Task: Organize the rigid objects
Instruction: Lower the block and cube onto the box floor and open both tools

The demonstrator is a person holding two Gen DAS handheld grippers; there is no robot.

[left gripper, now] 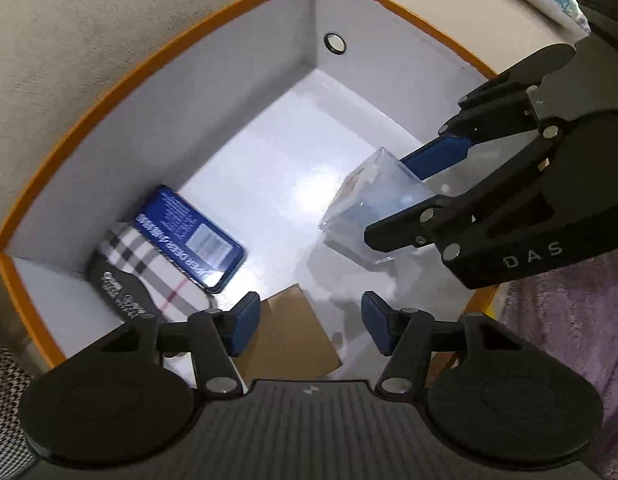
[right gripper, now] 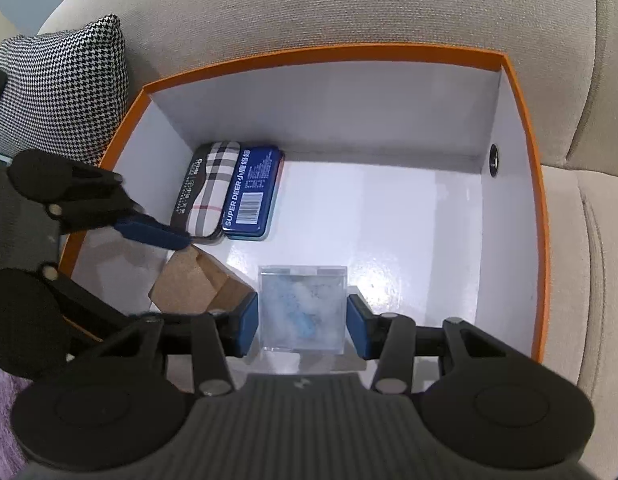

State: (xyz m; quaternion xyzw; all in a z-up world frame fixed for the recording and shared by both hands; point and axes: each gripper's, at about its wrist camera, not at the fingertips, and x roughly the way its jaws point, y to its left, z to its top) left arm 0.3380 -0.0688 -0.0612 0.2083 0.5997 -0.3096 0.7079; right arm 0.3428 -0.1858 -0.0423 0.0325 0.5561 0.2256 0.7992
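Holding the clear plastic cube (left gripper: 375, 216) in your right hand-held gripper (left gripper: 409, 200), you are keeping it just above the white floor of the orange-rimmed box (left gripper: 157, 60), at the centre right of the left wrist view. It is probably hanging there because the spot below is bare, well apart from the items already placed. Your left hand-held gripper (left gripper: 311, 328) is sitting at the lower middle of this view, released, its blue pads apart over a brown cardboard block (left gripper: 297, 332) and pressing on nothing. It is pointing steeply down into the box. A blue tin (left gripper: 197, 236) and a plaid case (left gripper: 145, 268) are lying side by side at the lower left, tucked against the box wall, which looks like deliberate packing into a corner.

Turning to the right wrist view, you are seeing the clear plastic cube (right gripper: 301, 306) gripped squarely between the two blue pads of your right hand-held gripper (right gripper: 301, 324) at the lower middle, clenched on its opposite faces. The gripper is angled downward toward the box floor. Your left hand-held gripper (right gripper: 169, 248) is reaching in from the left edge, above the brown cardboard block (right gripper: 189, 284). The blue tin (right gripper: 251, 194) and plaid case (right gripper: 209, 188) are resting together against the far wall, left of centre. The orange-rimmed box (right gripper: 525, 120) itself is sitting on a beige sofa (right gripper: 349, 4), not on a bench.
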